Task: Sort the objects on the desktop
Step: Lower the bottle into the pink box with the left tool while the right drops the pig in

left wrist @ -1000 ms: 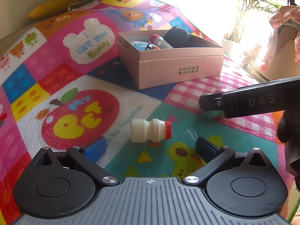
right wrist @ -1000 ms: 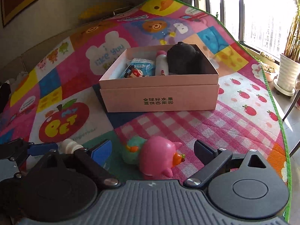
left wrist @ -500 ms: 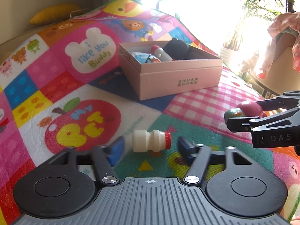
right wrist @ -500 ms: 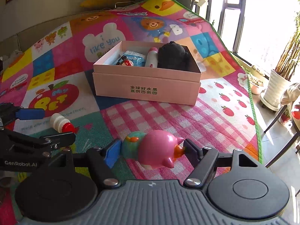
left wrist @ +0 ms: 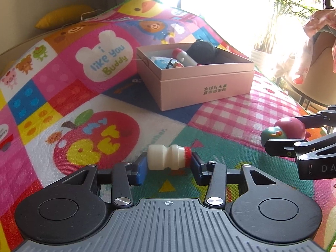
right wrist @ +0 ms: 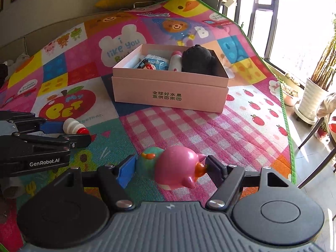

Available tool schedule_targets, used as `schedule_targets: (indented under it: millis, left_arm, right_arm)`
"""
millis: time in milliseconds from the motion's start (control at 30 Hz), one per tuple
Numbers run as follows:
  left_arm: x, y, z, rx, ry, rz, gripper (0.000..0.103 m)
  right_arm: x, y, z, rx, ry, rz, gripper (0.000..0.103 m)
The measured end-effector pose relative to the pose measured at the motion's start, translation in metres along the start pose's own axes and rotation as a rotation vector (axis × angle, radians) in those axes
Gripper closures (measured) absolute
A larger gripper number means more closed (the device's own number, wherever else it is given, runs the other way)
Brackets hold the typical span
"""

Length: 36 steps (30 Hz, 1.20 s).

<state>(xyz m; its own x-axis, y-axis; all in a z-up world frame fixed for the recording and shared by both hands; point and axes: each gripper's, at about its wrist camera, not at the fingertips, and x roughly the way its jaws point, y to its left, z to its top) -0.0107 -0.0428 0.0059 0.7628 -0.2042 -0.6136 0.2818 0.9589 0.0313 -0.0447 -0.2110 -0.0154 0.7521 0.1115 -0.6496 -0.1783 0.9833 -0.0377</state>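
Note:
A small white milk bottle (left wrist: 166, 159) with a red cap lies sideways between the blue pads of my left gripper (left wrist: 168, 168). Its jaws are closing, and the pads touch the bottle's base and cap. In the right wrist view that same bottle (right wrist: 71, 125) shows in the left gripper (right wrist: 71, 131) at the left edge. My right gripper (right wrist: 170, 168) is shut on a pink and teal animal toy (right wrist: 178, 168), held just above the play mat. In the left wrist view the toy (left wrist: 289, 126) sits in the right gripper (left wrist: 283, 134) at the far right.
An open pink cardboard box (right wrist: 168, 90) stands further back on the colourful play mat (right wrist: 210, 130), holding a black plush, a red-capped bottle and small packets. The same box (left wrist: 205, 84) is ahead in the left wrist view. A window, potted plants (right wrist: 315, 96) and chair legs lie to the right.
The left jaws came in from wide open to both ends of the bottle. The right jaws closed on the pink toy and lifted it off the mat, shifting a little sideways.

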Motion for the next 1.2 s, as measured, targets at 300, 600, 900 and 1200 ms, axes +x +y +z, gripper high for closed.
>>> schedule_targets:
  millis: [300, 600, 900, 1200]
  left_arm:
    - [-0.035, -0.023, 0.014, 0.097, -0.079, -0.031, 0.056]
    - [-0.065, -0.049, 0.084, 0.225, -0.281, 0.018, 0.055]
    - [-0.045, -0.012, 0.127, 0.195, -0.302, 0.060, 0.055]
    - [0.002, 0.009, 0.125, 0.154, -0.216, 0.023, 0.055]
  right_arm:
    - [-0.037, -0.004, -0.003, -0.044, -0.054, 0.020, 0.030]
    - [-0.101, -0.051, 0.073, 0.049, -0.276, 0.034, 0.031]
    - [-0.050, -0.077, 0.181, 0.121, -0.336, 0.065, 0.031]
    - [0.039, -0.092, 0.168, 0.208, -0.206, 0.080, 0.008]
